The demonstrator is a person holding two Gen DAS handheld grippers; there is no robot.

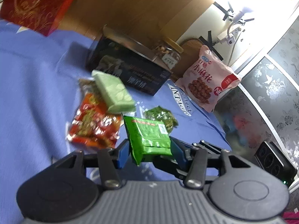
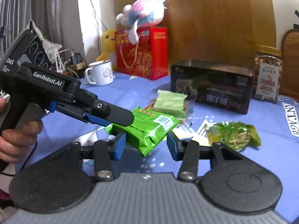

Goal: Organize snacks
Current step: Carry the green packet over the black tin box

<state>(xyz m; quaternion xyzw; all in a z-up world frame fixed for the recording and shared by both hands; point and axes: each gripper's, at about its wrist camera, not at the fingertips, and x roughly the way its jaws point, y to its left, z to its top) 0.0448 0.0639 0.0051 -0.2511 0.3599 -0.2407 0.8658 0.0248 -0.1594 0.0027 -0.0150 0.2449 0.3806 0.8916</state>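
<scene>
— Blue cloth (image 2: 261, 112) covers the whole tabletop, with a wooden board leaning on the wall behind. See the black tin box (image 2: 213, 87) at the back?

— Yes, with a jar of nuts (image 2: 268, 78) just beside it, and a red gift bag (image 2: 142, 54) with a plush toy (image 2: 142, 13) on top.

— Where's the bright green snack packet (image 1: 149, 136)?

— Lifted off the cloth. The left gripper (image 1: 149, 151) has its blue pads pressed on both sides of it, clamped about halfway closed.

— And the right gripper (image 2: 144, 145)?

— Its fingers stand apart. The packet's free end hangs between them, close to the left-hand pad, with a clear gap at the other; I see no squeeze.

— What lies on the cloth?

— A pale green wafer pack (image 1: 114, 93) lying over a red snack bag (image 1: 93, 127), a crumpled green pea packet (image 1: 161, 117) near them, and a pink bag of fried twists (image 1: 209, 80) leaning at the far edge. A white enamel mug (image 2: 101, 72) stands near the gift bag.
</scene>
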